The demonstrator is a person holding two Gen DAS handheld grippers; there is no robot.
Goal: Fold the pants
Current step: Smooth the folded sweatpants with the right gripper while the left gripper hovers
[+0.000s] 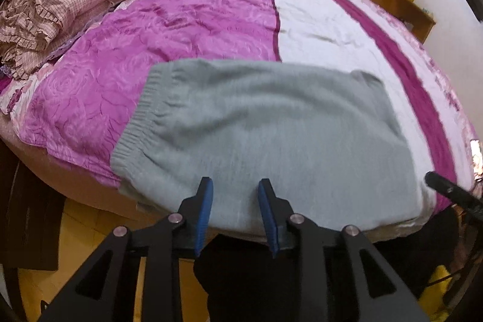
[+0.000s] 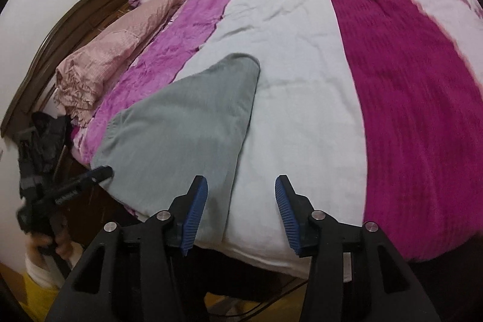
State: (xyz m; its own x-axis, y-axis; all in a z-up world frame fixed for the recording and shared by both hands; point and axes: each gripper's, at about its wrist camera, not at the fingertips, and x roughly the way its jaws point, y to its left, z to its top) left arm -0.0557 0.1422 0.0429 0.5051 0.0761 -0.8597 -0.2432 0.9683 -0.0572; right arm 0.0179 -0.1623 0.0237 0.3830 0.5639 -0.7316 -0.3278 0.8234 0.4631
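On the quilted bedspread (image 1: 187,29), fuzzy grey folded pants (image 1: 271,125) lie flat; both grippers' fingers apart, empty.

The grey knit pants (image 1: 265,122) lie folded and flat at the near edge of the bed, filling the lower middle of the left wrist view. Their ribbed elastic waistband (image 1: 142,116) faces frame left.

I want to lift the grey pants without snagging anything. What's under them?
The pants lie flat on the bedspread, across its pink and white panels, their near edge at the edge of the bed. Whatever lies beneath the folded fabric is covered.
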